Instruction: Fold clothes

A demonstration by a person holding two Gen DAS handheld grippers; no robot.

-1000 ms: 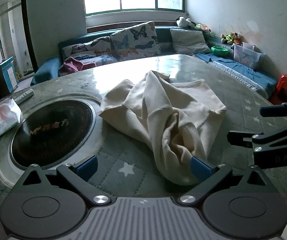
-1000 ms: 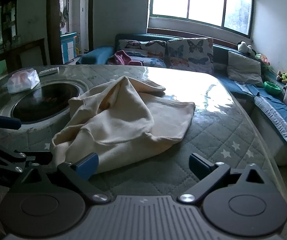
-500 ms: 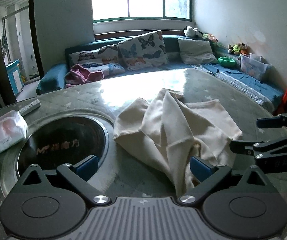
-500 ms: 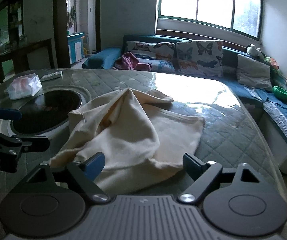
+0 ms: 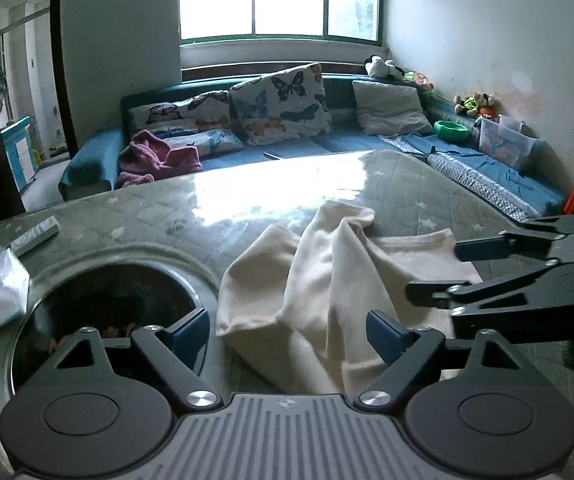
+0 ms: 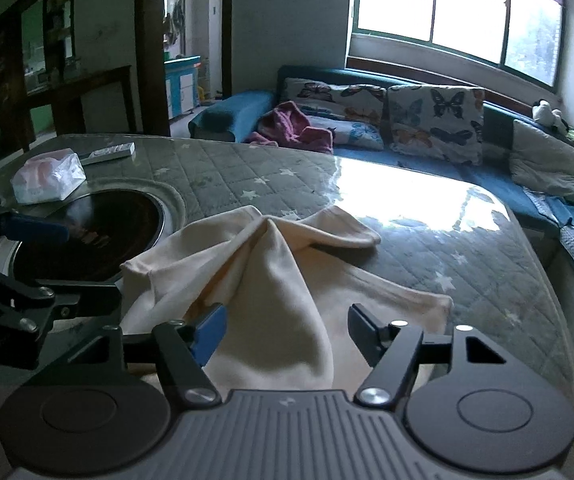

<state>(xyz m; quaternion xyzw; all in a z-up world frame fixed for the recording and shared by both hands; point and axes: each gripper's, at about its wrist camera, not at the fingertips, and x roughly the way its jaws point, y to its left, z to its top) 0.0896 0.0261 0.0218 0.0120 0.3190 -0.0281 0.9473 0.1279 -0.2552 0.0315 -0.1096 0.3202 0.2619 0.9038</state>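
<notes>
Left wrist view: crumpled cream cotton garment [image 5: 327,280] heaped on quilted grey star-print table cover [image 5: 159,216]; left gripper [image 5: 287,330] spread wide, empty. Right gripper [image 6: 285,330] likewise agape over cloth, gripping nothing.

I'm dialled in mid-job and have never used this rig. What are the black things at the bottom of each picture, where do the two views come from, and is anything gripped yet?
Each picture comes from a fisheye camera on a hand-held claw, looking forward along its two fingers. The black parts at the bottom are that claw's own body. The left claw and the right claw both stand open and grip nothing. Each also shows from the side in the other's view. Between them a crumpled cream garment lies unfolded on the quilted, star-patterned table. Also on the table: a round black cooktop set into it, a tissue pack and a remote control. Behind is a blue sofa with butterfly cushions.
</notes>
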